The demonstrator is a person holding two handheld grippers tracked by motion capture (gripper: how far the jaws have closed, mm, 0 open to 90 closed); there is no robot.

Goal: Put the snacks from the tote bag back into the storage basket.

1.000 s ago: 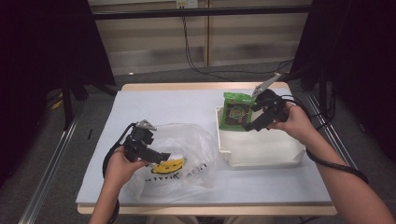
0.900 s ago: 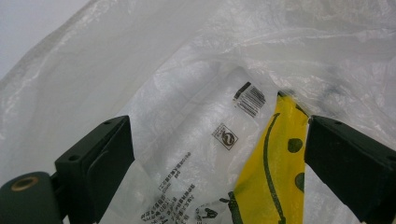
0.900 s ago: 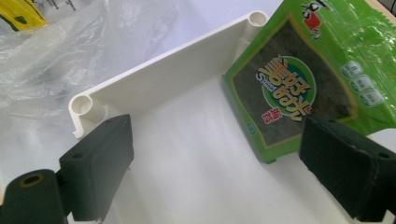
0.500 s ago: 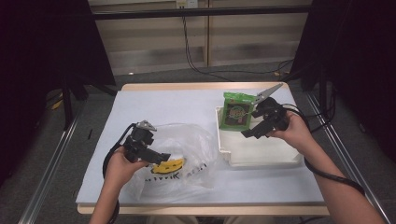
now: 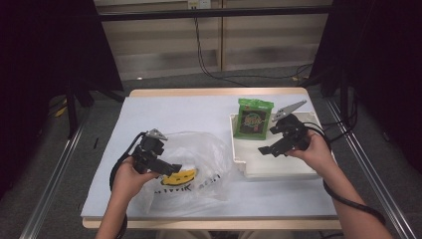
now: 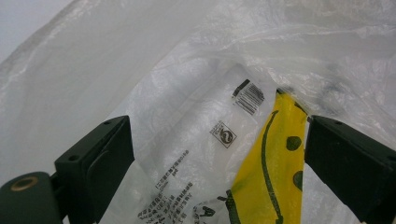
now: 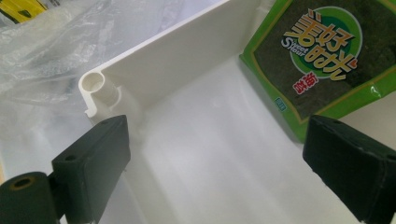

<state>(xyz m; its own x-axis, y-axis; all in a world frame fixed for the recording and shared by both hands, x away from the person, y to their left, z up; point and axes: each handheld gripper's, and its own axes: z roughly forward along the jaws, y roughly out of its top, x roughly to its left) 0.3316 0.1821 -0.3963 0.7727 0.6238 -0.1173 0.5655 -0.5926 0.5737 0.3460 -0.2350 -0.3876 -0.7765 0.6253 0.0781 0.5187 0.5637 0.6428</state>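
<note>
While the person's forearms come in from the near edge in the high view, the left tool (image 5: 166,168) rests on a clear plastic bag (image 5: 199,164) that lies crumpled on the near left of the bench (image 5: 174,112), with a yellow print showing just beside the tool's tip. The right tool (image 5: 268,149) hangs over the white tray (image 5: 278,169) on the right side of the bench, and a green snack packet (image 5: 254,118) leans at the tray's far end, partly over its rim.

In the left gripper view, the left tool (image 6: 215,154) stands released, its jaws wide apart with the bag's film (image 6: 196,140) spread between them; a barcode, small printed text and the yellow smiley print (image 6: 271,172) lie in the gap. Whether the jaws touch the film cannot be told.

In the right gripper view, the right tool (image 7: 217,163) is likewise released, jaws spread over the tray's bare white floor (image 7: 210,154). The tray's corner post stands just beside the left jaw, the packet (image 7: 322,56) lies beyond the right jaw, apart from it, and the bag (image 7: 56,42) sits outside the tray wall.
</note>
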